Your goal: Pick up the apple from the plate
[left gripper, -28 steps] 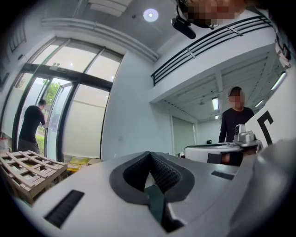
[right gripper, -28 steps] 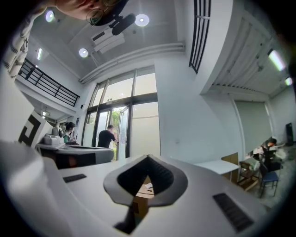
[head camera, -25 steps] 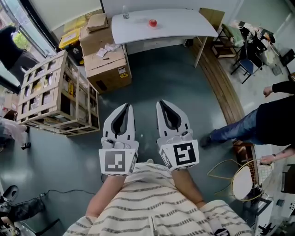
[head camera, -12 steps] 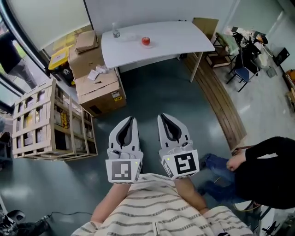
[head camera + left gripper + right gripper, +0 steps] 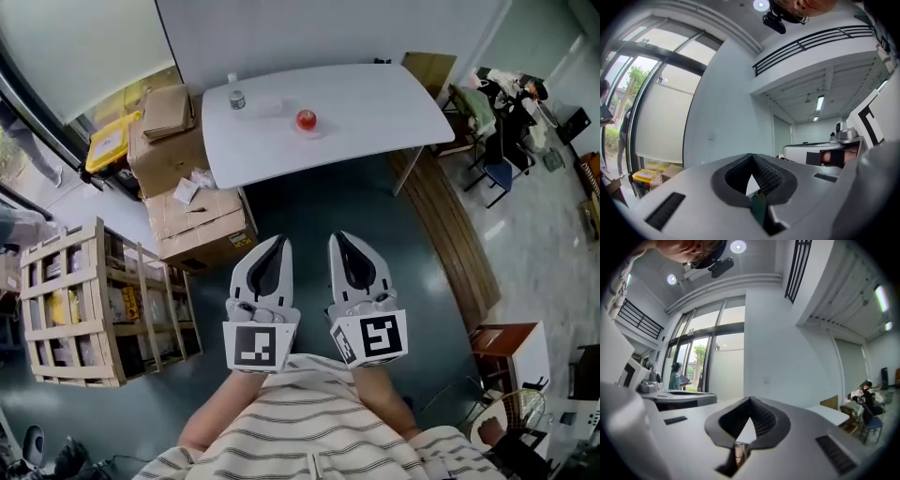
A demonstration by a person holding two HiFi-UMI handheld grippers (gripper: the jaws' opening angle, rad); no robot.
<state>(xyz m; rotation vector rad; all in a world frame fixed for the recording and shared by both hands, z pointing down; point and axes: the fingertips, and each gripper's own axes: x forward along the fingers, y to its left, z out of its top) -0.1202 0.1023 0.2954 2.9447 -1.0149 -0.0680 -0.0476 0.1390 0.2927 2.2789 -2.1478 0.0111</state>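
A red apple point(image 5: 306, 119) sits on a pale, barely visible plate point(image 5: 317, 131) near the middle of the white table point(image 5: 394, 103) at the top of the head view. My left gripper point(image 5: 277, 242) and right gripper point(image 5: 338, 238) are held side by side over the dark floor, well short of the table, pointing toward it. Both are shut, with nothing between the jaws. In the left gripper view the left gripper point(image 5: 751, 157) shows its tips meeting. The right gripper point(image 5: 750, 400) looks the same in its own view. A strip of the table shows through each jaw gap; the apple does not.
A small bottle point(image 5: 236, 97) stands at the table's back left. Stacked cardboard boxes point(image 5: 197, 216) and a wooden crate point(image 5: 94, 300) lie left of my path. Chairs and clutter point(image 5: 502, 141) stand at the right, and a small cabinet point(image 5: 511, 352) at the lower right.
The table and apple have come nearer and lower in the head view. The person in dark clothes at the right has left the view. Both grippers stay shut, side by side.
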